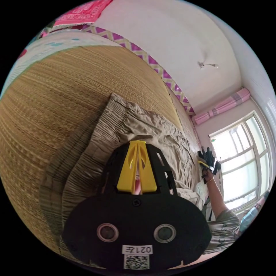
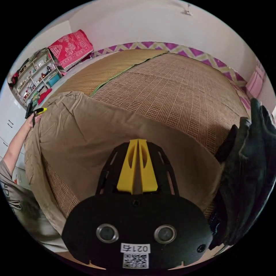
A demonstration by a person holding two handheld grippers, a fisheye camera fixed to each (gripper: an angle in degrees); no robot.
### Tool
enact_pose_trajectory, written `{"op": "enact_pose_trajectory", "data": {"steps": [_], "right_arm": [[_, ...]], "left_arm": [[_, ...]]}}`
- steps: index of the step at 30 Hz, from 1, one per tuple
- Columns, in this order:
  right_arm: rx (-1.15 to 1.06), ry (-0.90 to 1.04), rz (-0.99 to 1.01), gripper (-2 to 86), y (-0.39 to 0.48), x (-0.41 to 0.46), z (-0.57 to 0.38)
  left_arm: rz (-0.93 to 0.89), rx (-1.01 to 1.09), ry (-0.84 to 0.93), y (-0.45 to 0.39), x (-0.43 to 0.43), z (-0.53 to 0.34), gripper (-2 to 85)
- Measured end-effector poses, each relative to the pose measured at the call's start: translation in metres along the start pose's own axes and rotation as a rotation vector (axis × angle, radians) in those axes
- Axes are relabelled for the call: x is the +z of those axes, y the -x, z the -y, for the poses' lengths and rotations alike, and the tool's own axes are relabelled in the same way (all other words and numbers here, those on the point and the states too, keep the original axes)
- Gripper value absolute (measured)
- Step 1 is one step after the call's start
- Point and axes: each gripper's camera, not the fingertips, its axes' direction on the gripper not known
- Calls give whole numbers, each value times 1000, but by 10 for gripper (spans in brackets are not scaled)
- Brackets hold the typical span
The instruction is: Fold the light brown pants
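Pants (image 1: 149, 129) lie across the woven mat (image 1: 57, 100); we hold both the left gripper (image 1: 137, 143) and the right gripper (image 2: 138, 142) closed, seemingly pinching cloth. Soft, light fabric; we judge waistband and hems the best holds.

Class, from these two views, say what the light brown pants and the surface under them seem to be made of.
Light brown pants: thin woven cloth, probably cotton, matte; it creases softly and gathers at the waistband. Mat: looks like woven straw or rattan, dry finish, with a visible basket-like weave.
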Motion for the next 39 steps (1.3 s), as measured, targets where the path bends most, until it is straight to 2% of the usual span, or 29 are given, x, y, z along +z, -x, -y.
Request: {"op": "enact_pose_trajectory", "data": {"steps": [4, 9, 11, 14, 16, 19, 22, 26, 28, 30, 31, 34, 35, 39], "right_arm": [[-169, -104, 143, 39, 72, -56, -67], [-284, -17, 320, 97, 133, -113, -209], [-295, 30, 314, 97, 147, -129, -271], [-288, 83, 190, 89, 152, -140, -323], [-256, 90, 193, 70, 148, -141, -339], [-265, 123, 227, 4, 158, -127, -348], [-356, 85, 201, -6, 179, -131, -327], [-303, -22, 94, -7, 165, -151, -261], [-314, 61, 109, -3, 160, -141, -234], [-390, 171, 286, 8, 173, -129, -222], [-438, 251, 355, 42, 191, -120, -223], [-557, 342, 285, 95, 249, -99, -251], [-560, 251, 229, 91, 261, -106, -261], [-536, 191, 307, 3, 275, -110, -273]], "left_arm": [[-40, -44, -74, 29, -47, -32, -9], [-199, -25, -226, 28, -105, -81, -9], [-229, 76, -219, -10, -123, -100, -9], [-210, 221, -142, -76, -129, -128, -9], [-185, 294, -130, -115, -132, -151, -9], [-152, 391, -68, -172, -130, -184, -9], [-100, 463, 5, -215, -125, -212, -9], [-93, 474, 25, -250, -126, -242, -9], [-90, 466, 22, -260, -128, -252, -9], [-72, 472, 21, -271, -131, -260, -9], [-53, 472, 21, -277, -132, -264, -9], [-34, 462, 16, -287, -132, -267, -9], [-26, 460, 25, -291, -131, -265, -9], [-28, 454, 34, -305, -127, -259, -9]]}}
